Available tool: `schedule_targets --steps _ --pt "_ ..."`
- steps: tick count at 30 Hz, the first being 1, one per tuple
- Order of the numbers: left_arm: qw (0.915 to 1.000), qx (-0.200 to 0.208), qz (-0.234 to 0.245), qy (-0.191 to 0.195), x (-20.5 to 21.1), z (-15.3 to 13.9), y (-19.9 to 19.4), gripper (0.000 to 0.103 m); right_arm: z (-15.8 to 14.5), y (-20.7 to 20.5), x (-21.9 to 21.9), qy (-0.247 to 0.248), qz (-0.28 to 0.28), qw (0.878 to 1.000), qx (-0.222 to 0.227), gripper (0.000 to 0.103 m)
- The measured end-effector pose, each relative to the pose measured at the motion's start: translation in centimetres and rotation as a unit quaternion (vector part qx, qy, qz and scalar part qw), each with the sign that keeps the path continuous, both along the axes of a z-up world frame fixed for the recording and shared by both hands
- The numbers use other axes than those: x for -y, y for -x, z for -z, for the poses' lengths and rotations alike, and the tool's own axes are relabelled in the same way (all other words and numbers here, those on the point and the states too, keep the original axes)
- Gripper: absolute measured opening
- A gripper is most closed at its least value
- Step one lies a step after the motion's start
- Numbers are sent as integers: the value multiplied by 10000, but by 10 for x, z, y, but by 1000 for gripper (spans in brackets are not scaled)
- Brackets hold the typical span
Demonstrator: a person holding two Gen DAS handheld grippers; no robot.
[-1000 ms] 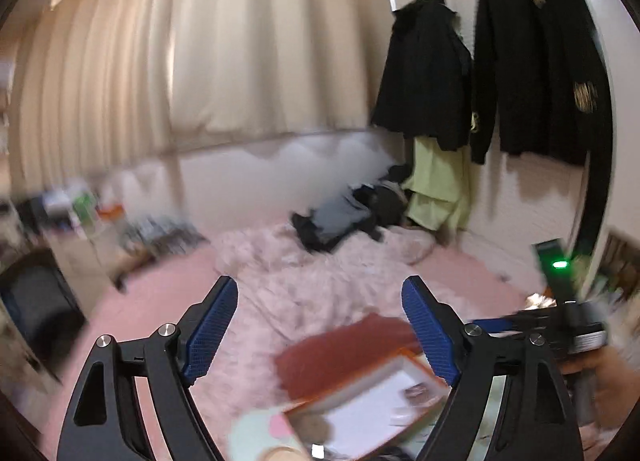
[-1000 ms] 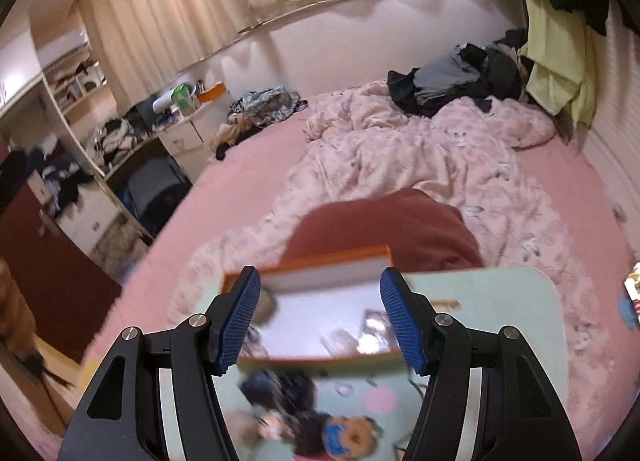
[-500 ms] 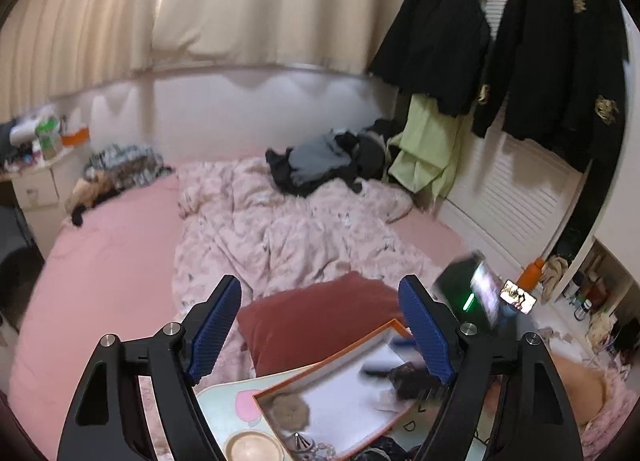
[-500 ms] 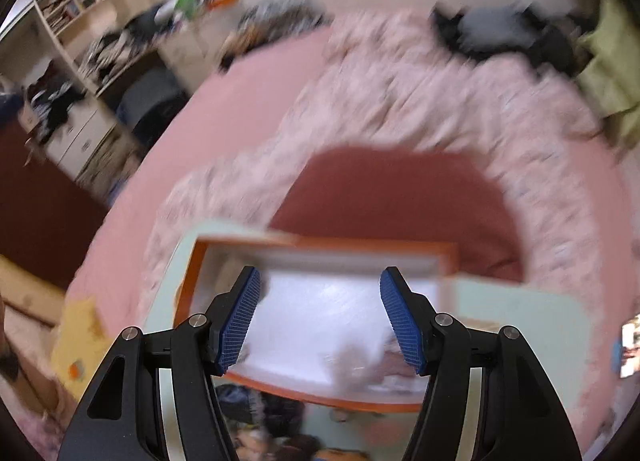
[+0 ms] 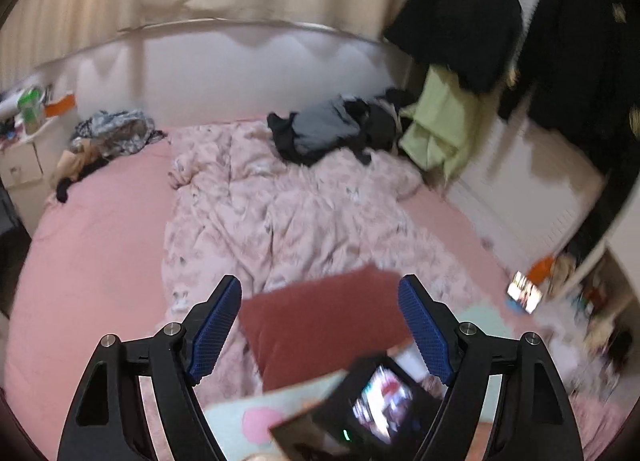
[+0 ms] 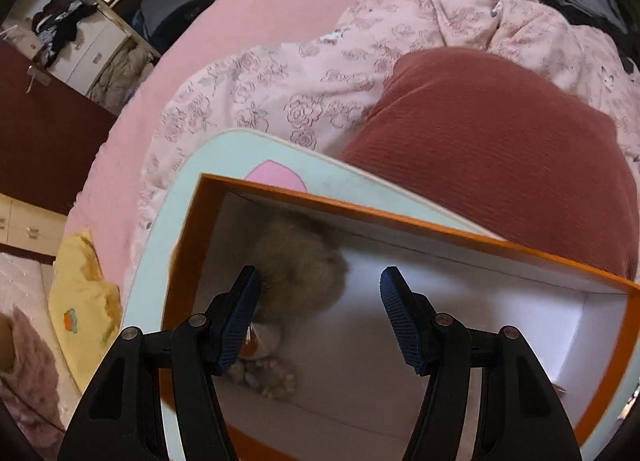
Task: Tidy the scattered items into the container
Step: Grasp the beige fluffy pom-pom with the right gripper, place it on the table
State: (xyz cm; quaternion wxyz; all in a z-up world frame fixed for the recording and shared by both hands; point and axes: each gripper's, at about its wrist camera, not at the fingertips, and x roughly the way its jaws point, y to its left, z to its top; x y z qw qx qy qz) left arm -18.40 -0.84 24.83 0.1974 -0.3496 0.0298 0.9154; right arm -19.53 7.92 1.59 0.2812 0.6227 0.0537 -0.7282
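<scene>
Right gripper point(image 6: 320, 315) now tipped down over the orange box point(image 6: 400, 221), no longer facing across the bed point(image 6: 248, 13); fluffy toy point(image 6: 300, 265) now visible inside. Left gripper point(image 5: 320, 329) lowered toward the red cushion point(image 5: 324, 325).

Below the right gripper's point(image 6: 320, 313) parted jaws, the orange box point(image 6: 440, 231) looks like matt card with a smooth white inside; a fluffy beige pom-pom point(image 6: 300, 265) lies by the left pad. The pads point(image 6: 396, 313) are ribbed blue rubber on matt black plastic. Beyond the jaws sit a ribbed rust cloth cushion point(image 6: 500, 149) and a soft printed quilt point(image 6: 280, 93); the mint tabletop point(image 6: 168, 229) looks smooth
</scene>
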Motion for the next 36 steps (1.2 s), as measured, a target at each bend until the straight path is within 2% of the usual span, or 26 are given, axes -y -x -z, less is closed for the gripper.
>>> schedule_targets --steps 2,3,4,5,7,11,14,19,23,25,29,32,36 --pt "9999 1 76 107 2 15 -25 84 1 -2 5 145 -3 9999 -90 65" --pt "9999 67 89 77 6 23 -37 84 -1 -3 6 163 9 9997 -201 62" --pt "9998 162 102 2 11 31 -48 84 -2 -4 6 195 2 9994 -279 43" --pt "9996 245 103 -111 18 40 -59 84 -3 -5 5 228 -5 9994 -279 30" --pt "9992 305 -73 -241 31 55 -77 86 -5 -8 -1 359 111 9986 -362 28" --pt "9975 494 -492 85 45 92 -94 86 -26 -19 -34 849 417 9928 -733 26" --pt "9951 786 -590 -71 52 111 -95 86 -45 -33 -58 1172 572 9860 -1036 26" --pt "9919 962 -656 -509 56 121 -92 86 -80 -77 -114 1624 805 9717 -1512 26" --pt "9911 1047 -598 -562 46 123 -87 86 -94 -114 -164 1858 1023 9635 -1632 26" --pt "9917 1049 -565 -482 39 123 -86 86 -91 -128 -182 1830 1199 9624 -1610 26" --pt "9911 1176 -445 -437 21 123 -77 86 -73 -153 -202 1291 1438 9667 -1677 26" --pt "9891 1366 -286 -478 2 125 -68 86 -57 -164 -214 1254 1537 9686 -1497 26" --pt "9852 1686 216 -225 -45 140 -55 85 -29 -173 -214 878 1629 9740 -1306 26"
